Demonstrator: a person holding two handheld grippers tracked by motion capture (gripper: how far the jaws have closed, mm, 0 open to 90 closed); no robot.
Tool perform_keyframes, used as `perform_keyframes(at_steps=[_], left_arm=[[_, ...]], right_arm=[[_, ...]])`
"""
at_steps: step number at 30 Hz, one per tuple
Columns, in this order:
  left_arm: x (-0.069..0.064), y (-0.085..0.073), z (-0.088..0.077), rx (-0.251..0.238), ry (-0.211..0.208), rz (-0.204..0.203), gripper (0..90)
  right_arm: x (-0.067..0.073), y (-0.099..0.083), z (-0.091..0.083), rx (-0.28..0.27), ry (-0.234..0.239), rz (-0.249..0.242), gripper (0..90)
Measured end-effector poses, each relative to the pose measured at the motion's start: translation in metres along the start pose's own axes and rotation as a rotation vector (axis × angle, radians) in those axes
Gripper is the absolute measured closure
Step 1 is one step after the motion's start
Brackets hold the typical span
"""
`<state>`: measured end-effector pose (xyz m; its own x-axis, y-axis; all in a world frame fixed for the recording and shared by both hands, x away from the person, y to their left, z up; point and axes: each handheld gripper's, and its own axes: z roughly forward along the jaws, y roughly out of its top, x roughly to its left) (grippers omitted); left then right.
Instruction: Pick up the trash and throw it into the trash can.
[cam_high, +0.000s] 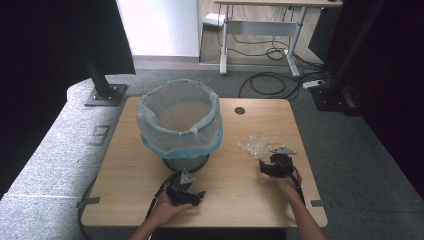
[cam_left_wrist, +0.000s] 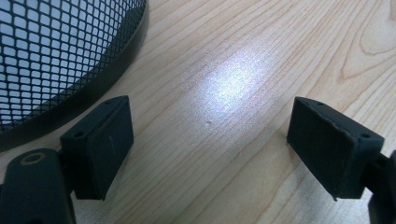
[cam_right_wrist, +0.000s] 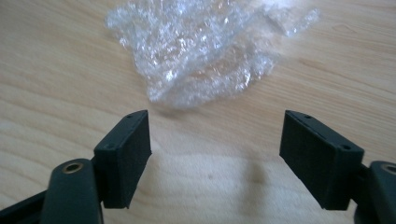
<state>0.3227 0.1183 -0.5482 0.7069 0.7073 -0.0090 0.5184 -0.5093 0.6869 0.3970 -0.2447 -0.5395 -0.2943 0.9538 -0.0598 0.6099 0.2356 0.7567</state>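
crumpled plastic just beyond right claw

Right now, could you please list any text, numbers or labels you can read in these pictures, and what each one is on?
"3": a large grey figure on the grey carpet left of the table.
No other writing is visible; the lined mesh bin and crumpled plastic wrap appear unmarked.

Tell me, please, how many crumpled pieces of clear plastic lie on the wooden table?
1: the crumpled clear plastic wrap lies just ahead of the open right gripper. The lined mesh bin could hide more.
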Motion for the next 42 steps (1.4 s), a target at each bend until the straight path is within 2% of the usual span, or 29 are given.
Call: perform_keyframes(at_steps=[8, 13, 16, 17, 18, 19, 21, 22, 23, 26, 31, 32, 35, 38, 42], left_arm=[[0.0, 0.0, 0.001, -0.001, 0.0, -0.001, 14.6], [-0.001, 0.001, 0.001, -0.002, -0.001, -0.002, 14.7], [-0.001, 0.001, 0.001, -0.003, -0.001, -0.003, 14.8], [-0.001, 0.001, 0.001, -0.003, -0.001, -0.002, 14.8], [-0.001, 0.001, 0.001, -0.003, -0.001, -0.002, 14.8], [-0.001, 0.001, 0.001, -0.003, -0.001, -0.002, 14.8], [-0.001, 0.001, 0.001, -0.003, 0.0, -0.002, 14.8], [-0.001, 0.001, 0.001, -0.003, -0.001, -0.002, 14.8], [-0.001, 0.001, 0.001, -0.002, 0.0, -0.002, 14.8], [-0.001, 0.001, 0.001, -0.002, 0.0, -0.002, 14.8], [-0.001, 0.001, 0.001, -0.002, 0.0, -0.002, 14.8], [-0.001, 0.001, 0.001, -0.003, -0.001, -0.002, 14.8], [-0.001, 0.001, 0.001, 0.0, 0.0, -0.001, 14.8], [-0.001, 0.001, 0.001, -0.001, 0.0, -0.002, 14.8], [-0.001, 0.001, 0.001, 0.0, 0.0, -0.002, 14.8]], right_arm=[[0.004, 0.018, 0.003, -0.011, 0.027, -0.002, 26.7], [0.007, 0.024, 0.015, 0.005, 0.025, -0.008, 30.0], [0.006, 0.027, 0.024, 0.039, 0.018, -0.025, 38.0], [0.006, 0.028, 0.026, 0.033, 0.012, -0.033, 41.6], [0.003, 0.03, 0.029, 0.024, 0.019, -0.015, 53.5], [0.003, 0.03, 0.029, 0.024, 0.019, -0.015, 53.5], [0.001, 0.032, 0.031, 0.025, 0.057, -0.023, 67.5], [-0.001, 0.032, 0.032, 0.046, 0.085, -0.039, 77.0], [-0.001, 0.032, 0.032, 0.046, 0.085, -0.039, 77.0], [-0.002, 0.031, 0.032, 0.065, 0.098, -0.051, 86.0], [-0.004, 0.033, 0.024, 0.035, 0.107, -0.055, 87.8], [-0.004, 0.035, 0.017, 0.013, 0.116, -0.041, 88.0], [-0.003, 0.039, 0.008, -0.005, 0.131, -0.026, 88.0], [0.002, 0.04, -0.008, -0.028, 0.134, -0.017, 88.0], [0.002, 0.041, -0.019, -0.057, 0.141, -0.012, 88.0]])
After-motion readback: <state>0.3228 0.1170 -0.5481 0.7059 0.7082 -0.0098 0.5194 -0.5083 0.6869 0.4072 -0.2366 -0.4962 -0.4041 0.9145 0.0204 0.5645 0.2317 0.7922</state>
